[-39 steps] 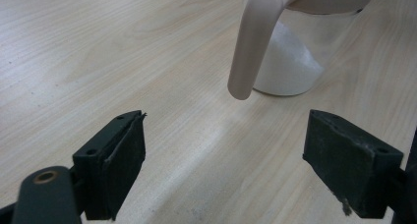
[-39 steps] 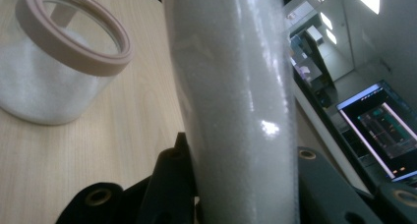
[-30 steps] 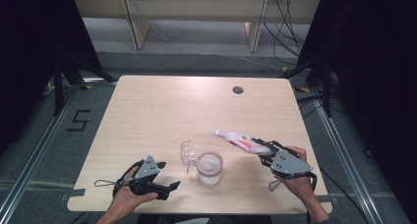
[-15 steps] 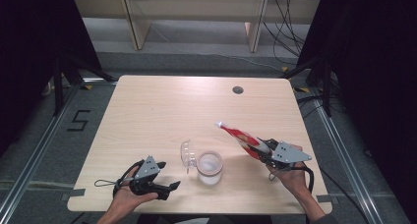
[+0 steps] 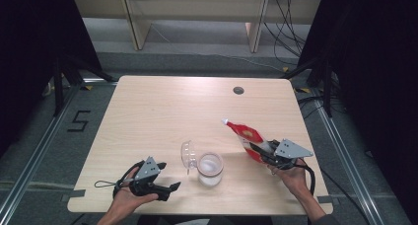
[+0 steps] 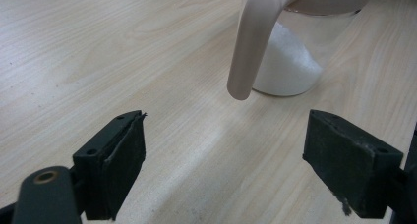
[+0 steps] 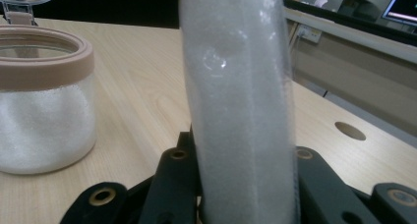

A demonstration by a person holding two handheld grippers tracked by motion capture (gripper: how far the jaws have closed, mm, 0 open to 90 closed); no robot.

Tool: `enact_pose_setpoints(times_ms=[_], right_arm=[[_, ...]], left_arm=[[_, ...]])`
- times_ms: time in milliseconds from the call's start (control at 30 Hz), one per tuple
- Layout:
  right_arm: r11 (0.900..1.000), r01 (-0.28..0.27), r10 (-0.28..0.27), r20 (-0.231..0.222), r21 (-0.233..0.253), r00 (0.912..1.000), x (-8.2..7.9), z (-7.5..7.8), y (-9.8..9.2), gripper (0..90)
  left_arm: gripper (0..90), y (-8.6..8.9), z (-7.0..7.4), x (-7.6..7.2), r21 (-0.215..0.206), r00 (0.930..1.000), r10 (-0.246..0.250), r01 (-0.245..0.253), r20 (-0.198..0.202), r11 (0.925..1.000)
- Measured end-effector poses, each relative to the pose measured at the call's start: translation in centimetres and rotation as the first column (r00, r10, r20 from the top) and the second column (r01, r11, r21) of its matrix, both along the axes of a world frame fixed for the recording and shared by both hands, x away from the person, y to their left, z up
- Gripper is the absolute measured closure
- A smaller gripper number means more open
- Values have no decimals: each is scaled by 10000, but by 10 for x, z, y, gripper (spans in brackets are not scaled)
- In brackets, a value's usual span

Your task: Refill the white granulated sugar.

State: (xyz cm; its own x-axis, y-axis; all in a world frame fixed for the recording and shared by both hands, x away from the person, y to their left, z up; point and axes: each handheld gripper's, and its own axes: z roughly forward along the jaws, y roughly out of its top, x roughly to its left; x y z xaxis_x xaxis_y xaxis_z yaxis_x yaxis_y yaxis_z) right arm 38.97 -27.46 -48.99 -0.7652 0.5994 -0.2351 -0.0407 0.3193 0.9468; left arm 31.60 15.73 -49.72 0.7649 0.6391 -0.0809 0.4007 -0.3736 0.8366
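Step in hand, as judged: carrying a refill pouch toward a jar, pour not yet begun. Right gripper (image 5: 263, 153) clamped on the lower part of a red-and-white soft plastic pouch (image 5: 245, 137), held above the light wood bench (image 5: 162, 111) at its right front, white cap end tilted up and away to the left; right gripper view shows the pouch's clear side packed w/ white granules (image 7: 241, 111), jaws pressed against both faces. Left gripper (image 5: 170, 188) rests low at front left, jaws apart, nothing between them, facing the jar. Clear glass jar w/ beige rim (image 5: 210, 168) stands front centre, between the two grippers; its clear hinged lid (image 5: 188, 156) swung open to the left; approx. half full of white granules (image 6: 285, 62). Next move prob. calls for bringing the pouch's mouth over the jar opening, then tipping it down; whether the cap is off: cannot tell.
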Motion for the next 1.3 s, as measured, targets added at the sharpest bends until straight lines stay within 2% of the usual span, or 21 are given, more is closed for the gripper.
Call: enact_pose_setpoints(times_ms=[100,200,233,267,300,333,433,467,500,667,733,767,833,967,1000,1033,1067,1167,1200,1267,1300], right_arm=[[9999,131,-130,-143,56,9998,-1,-1,1,749],[9996,251,-248,-259,136,9994,-1,-1,1,749],[9997,229,-225,-323,124,9992,-2,-1,0,749],[9995,298,-294,-322,98,9990,-2,-1,0,748],[9994,336,-332,-379,108,9987,-2,-1,0,747],[9990,397,-389,-451,179,9982,-3,-1,0,746],[9982,566,-555,-492,212,9972,-5,-1,-2,744],[9977,625,-603,-815,252,9948,-7,-1,-1,743],[9986,512,-503,-585,150,9970,-7,-1,-2,743],[9971,727,-701,-1028,220,9922,-12,0,-6,741],[9955,864,-822,-978,385,9918,-13,-1,-7,741],[9964,787,-751,-1054,306,9916,-12,0,-9,741],[9949,904,-845,-1210,449,9891,-13,-1,-11,741],[9929,1074,-1011,-1137,511,9884,-14,-2,-12,741],[9925,1099,-1023,-1273,544,9866,-15,-1,-13,741],[9937,893,-780,-1542,675,9850,-15,-3,-13,741],[9929,1077,-1008,-1227,509,9873,-14,-2,-15,741],[9907,1192,-1081,-1519,661,9825,-16,-2,-18,740],[9919,1142,-1064,-1295,549,9859,-15,-2,-19,740],[9912,1216,-1120,-1582,524,9810,-17,-3,-19,738],[9892,1307,-1216,-1257,670,9846,-15,-5,-20,735]], left_arm=[[155,0,0,0,-17,10000,20,-20,-4,10000],[155,1,0,0,168,10000,38,-38,5,9999],[155,-1,-1,-1,-91,10000,73,-74,-45,9999],[155,-1,-1,-1,-85,10000,81,-81,-41,9999],[155,1,0,0,161,10000,62,-62,9,9999],[155,0,0,0,-8,9999,105,-105,-30,9999],[155,0,0,0,56,9999,102,-102,13,9999],[155,0,-1,0,6,9999,113,-113,-7,9999],[155,0,0,0,28,10000,71,-71,22,10000],[155,0,0,1,108,10000,64,-64,26,9999],[155,0,-1,1,79,10000,71,-71,19,9999],[155,0,-1,1,106,10000,74,-74,13,9999],[155,0,-1,1,75,10000,74,-74,5,9999],[155,0,-1,1,87,10000,78,-78,12,9999],[155,0,-1,1,81,10000,79,-79,20,9999],[155,0,-1,1,53,10000,82,-82,-2,10000],[155,-1,-1,0,33,10000,79,-79,3,10000],[155,0,0,1,107,10000,74,-74,8,9999],[155,0,-1,1,77,10000,75,-75,11,9999],[155,-1,-1,0,21,10000,75,-75,-5,10000],[155,-1,-1,0,29,10000,69,-69,-4,10000]])
